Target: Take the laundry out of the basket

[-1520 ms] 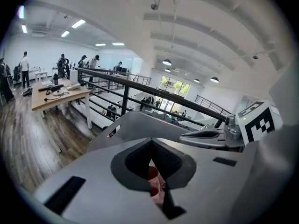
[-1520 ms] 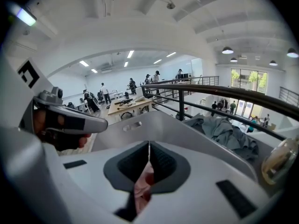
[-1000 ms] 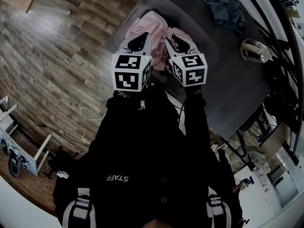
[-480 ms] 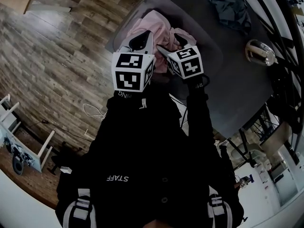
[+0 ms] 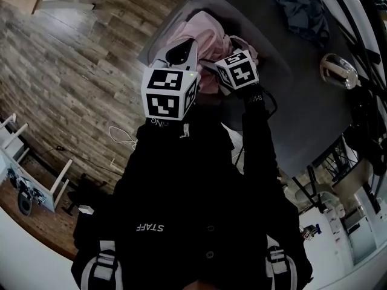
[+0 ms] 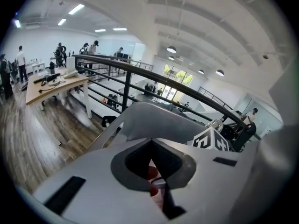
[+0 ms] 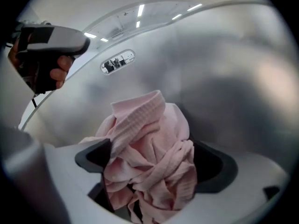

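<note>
A bundle of pink laundry (image 5: 205, 32) lies in a grey plastic basket (image 5: 156, 38) on a dark table. My right gripper (image 5: 225, 48) dips into the basket, tilted toward the pile. Its jaws are opening: in the right gripper view the gripper (image 7: 149, 160) has its dark pads far apart, with the bunched pink cloth (image 7: 145, 134) lying loosely between them against the basket wall (image 7: 210, 69). My left gripper (image 5: 181, 48) hovers at the basket's near left edge. Its tips (image 6: 152, 146) meet and hold nothing. It also shows as the left gripper (image 7: 51, 38) above the rim.
On the table (image 5: 314, 113) beyond the basket lie a grey-blue garment (image 5: 299, 8) and a shiny metal kettle (image 5: 338, 71). Wooden floor (image 5: 72, 71) with a white cable (image 5: 124, 139) is to the left. A dark railing runs along the table's far side.
The right gripper has tipped over and reached down into the pink pile, and its jaws have gone from nearly shut to wide apart. The left gripper has hardly moved.
</note>
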`<state>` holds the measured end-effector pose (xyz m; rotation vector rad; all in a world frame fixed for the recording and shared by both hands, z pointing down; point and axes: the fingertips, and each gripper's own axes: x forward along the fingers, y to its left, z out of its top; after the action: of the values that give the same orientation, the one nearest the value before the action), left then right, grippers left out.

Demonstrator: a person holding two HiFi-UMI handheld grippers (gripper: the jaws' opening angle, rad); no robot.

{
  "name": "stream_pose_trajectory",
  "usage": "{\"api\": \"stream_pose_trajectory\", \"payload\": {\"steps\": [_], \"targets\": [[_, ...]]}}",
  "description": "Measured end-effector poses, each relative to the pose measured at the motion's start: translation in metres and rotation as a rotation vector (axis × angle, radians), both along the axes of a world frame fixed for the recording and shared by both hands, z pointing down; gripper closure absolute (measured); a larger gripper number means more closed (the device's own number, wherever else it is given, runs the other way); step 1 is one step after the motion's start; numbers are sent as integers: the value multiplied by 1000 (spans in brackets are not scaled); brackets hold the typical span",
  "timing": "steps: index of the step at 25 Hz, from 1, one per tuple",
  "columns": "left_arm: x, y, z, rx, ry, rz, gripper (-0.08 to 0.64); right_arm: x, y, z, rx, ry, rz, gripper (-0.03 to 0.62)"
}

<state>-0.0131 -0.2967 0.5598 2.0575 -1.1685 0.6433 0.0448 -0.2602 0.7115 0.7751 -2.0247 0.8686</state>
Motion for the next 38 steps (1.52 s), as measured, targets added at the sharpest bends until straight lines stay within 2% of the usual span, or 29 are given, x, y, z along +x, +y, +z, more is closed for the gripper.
{"api": "stream_pose_trajectory", "payload": {"steps": [8,18,19,23,27,32,38], "targets": [[-2,-1,-1,-4,2,0,560,0,2,52,-88,132,-12,44],[-14,-3,-8,16,12,-22,560,1,-7,74,-107,229,-28,49],[-15,-2,-9,18,15,-25,560,0,-6,72,-107,232,-30,74],[-20,4,-15,25,26,-41,560,-4,1,62,-51,236,-44,250],[-27,8,-33,61,36,-56,560,3,5,43,0,229,4,345],[-43,14,-63,127,47,-81,560,5,10,-4,65,157,103,350],[-50,30,-103,205,69,-100,560,19,14,-92,219,72,236,350]]}}
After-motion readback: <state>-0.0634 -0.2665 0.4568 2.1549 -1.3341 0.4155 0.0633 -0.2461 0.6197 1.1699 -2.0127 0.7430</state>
